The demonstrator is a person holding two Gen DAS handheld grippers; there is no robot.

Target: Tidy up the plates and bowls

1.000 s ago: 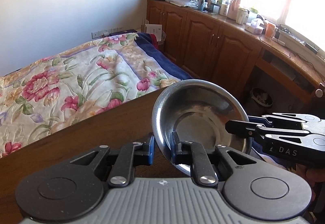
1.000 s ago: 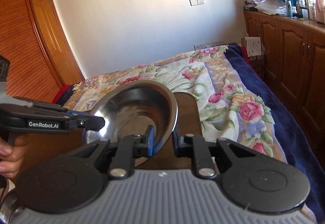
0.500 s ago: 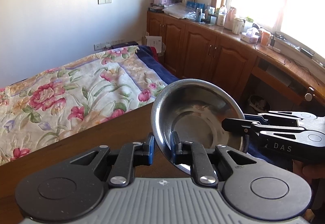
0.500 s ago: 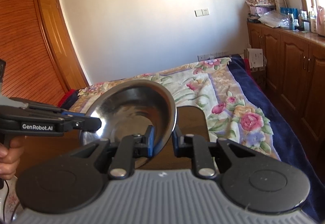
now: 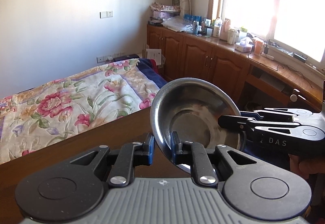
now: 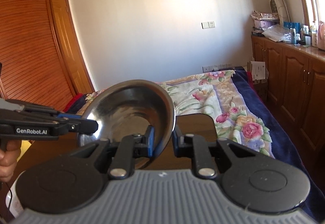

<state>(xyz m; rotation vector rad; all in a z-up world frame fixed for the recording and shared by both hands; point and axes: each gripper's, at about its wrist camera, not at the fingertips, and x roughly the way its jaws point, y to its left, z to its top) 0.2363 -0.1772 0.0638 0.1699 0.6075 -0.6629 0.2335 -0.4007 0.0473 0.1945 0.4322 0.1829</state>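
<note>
A stainless steel bowl (image 5: 193, 114) is held tilted in the air above the brown table (image 5: 81, 147), gripped from two sides. My left gripper (image 5: 162, 147) is shut on its near rim, one finger inside and one outside. In the left wrist view my right gripper (image 5: 225, 120) comes in from the right and pinches the opposite rim. In the right wrist view the same bowl (image 6: 130, 110) sits with its rim between the fingers of my right gripper (image 6: 163, 139), while my left gripper (image 6: 89, 123) clamps its left edge.
Beyond the table lies a bed with a floral quilt (image 5: 71, 98). Wooden cabinets (image 5: 203, 61) with a cluttered countertop run under the window on the right. A slatted wooden door (image 6: 30, 51) stands at the left. A hand (image 6: 6, 163) holds the left gripper.
Both grippers have risen together with the bowl between them. The table and bed now sit lower in both views. Neither grip has changed.
</note>
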